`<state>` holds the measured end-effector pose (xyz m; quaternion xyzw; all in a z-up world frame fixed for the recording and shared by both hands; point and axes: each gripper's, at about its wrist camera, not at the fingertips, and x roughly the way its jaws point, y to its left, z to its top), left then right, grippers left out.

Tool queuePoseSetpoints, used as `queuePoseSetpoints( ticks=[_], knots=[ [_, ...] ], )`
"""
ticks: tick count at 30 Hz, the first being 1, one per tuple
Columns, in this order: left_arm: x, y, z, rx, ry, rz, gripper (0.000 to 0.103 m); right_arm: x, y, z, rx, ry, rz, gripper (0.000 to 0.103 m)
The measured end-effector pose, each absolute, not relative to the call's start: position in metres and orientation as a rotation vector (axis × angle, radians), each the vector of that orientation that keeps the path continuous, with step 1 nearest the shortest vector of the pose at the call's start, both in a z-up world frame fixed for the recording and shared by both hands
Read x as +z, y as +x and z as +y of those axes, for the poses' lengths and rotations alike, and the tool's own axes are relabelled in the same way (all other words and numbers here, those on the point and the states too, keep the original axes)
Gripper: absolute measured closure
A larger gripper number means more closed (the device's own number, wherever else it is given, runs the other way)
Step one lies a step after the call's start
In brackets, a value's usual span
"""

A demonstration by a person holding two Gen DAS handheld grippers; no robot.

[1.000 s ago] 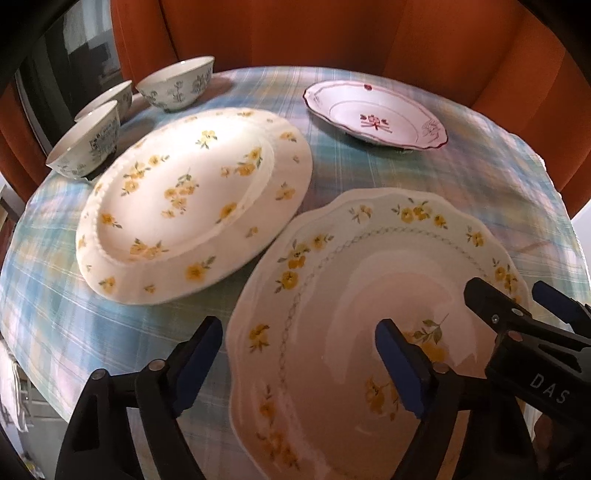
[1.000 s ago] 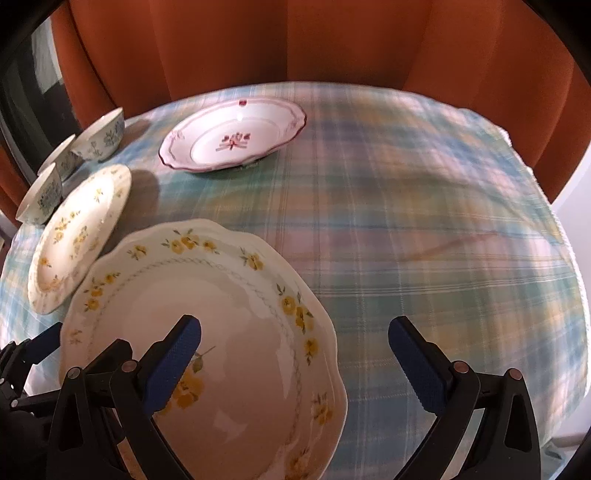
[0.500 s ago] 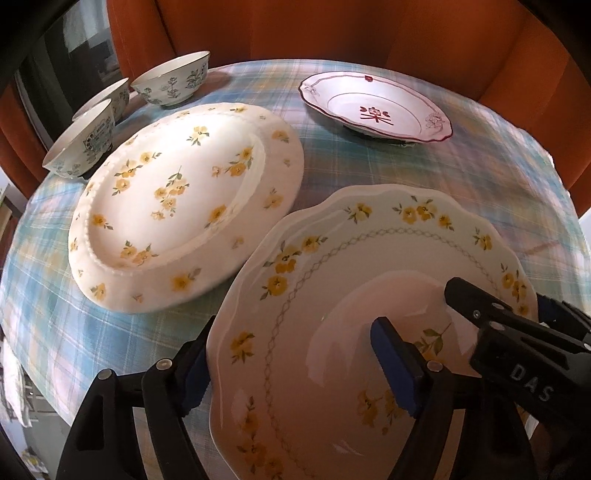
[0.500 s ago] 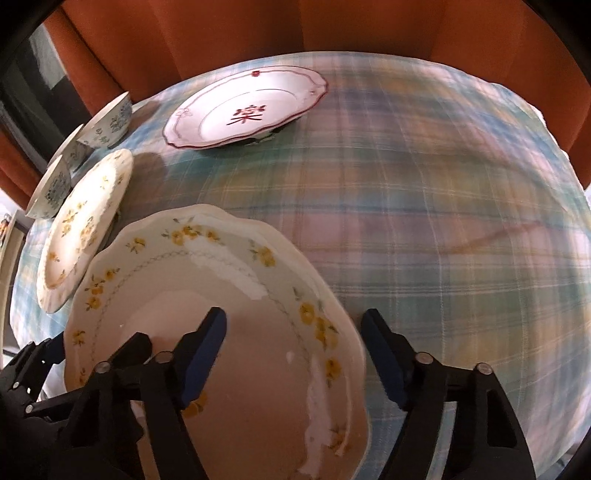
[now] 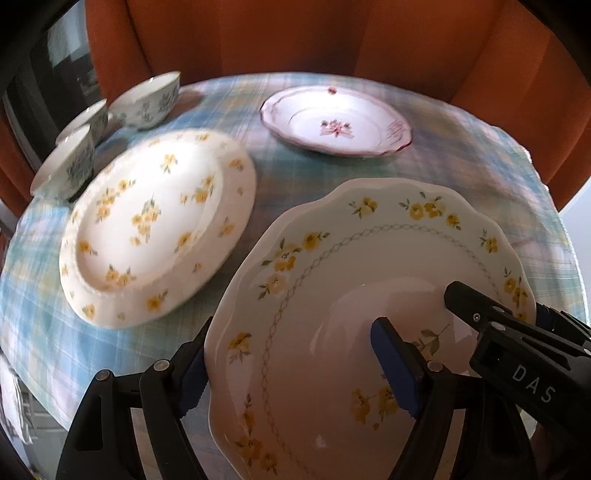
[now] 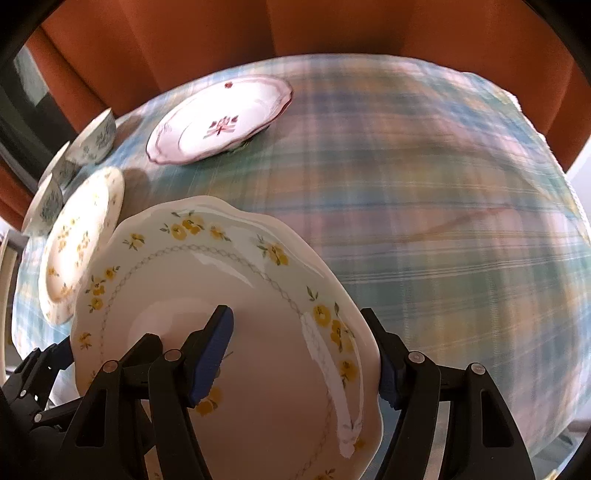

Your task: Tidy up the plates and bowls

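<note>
Both claws are on the same big scalloped plate (image 5: pixel 354 295) here, the one with yellow flowers and a chain ring, sitting low in both frames. In the left wrist view the left claw (image 5: pixel 295 363) straddles the plate's left rim: one blue pad is tucked under the edge at lower left, the other sits over the plate's inner face, so it's clamped on that rim. The right claw (image 6: pixel 303 354) does the mirror thing in the right wrist view, one pad on the inner face, the other behind the right rim, gripping the plate too. It also pokes into the lower right of the left view with "DAS" printed on it.

The plate looks tilted and lifted off the cloth, though I can't tell if its far edge is clear.

Rest of the worktop (image 6: pixel 424 206), under a pale plaid cloth: a round plate (image 5: pixel 155 225) with scattered yellow flowers at centre left, just beside the held one. A red-trimmed plate (image 5: pixel 336 122) sits toward the top, well apart. Three bowls (image 5: pixel 147 99) with blue pattern cluster at upper left. Orange curtain (image 5: pixel 295 33) behind everything.
</note>
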<state>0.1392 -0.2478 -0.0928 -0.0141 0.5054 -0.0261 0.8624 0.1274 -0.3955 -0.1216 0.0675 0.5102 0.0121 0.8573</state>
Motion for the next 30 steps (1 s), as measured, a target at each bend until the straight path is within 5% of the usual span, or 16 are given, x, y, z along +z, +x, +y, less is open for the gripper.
queuePoseSetpoints(
  ticks=[13,30],
  knots=[
    [-0.057,0.138,-0.225,-0.088,-0.004,0.967,0.021,-0.079,0.115,-0.383,-0.025,0.203,0.959,0.031],
    [-0.046,0.132,-0.093,-0.109,-0.003,0.924,0.021,-0.059,0.114,-0.253,-0.046,0.202,0.908,0.031]
  ],
)
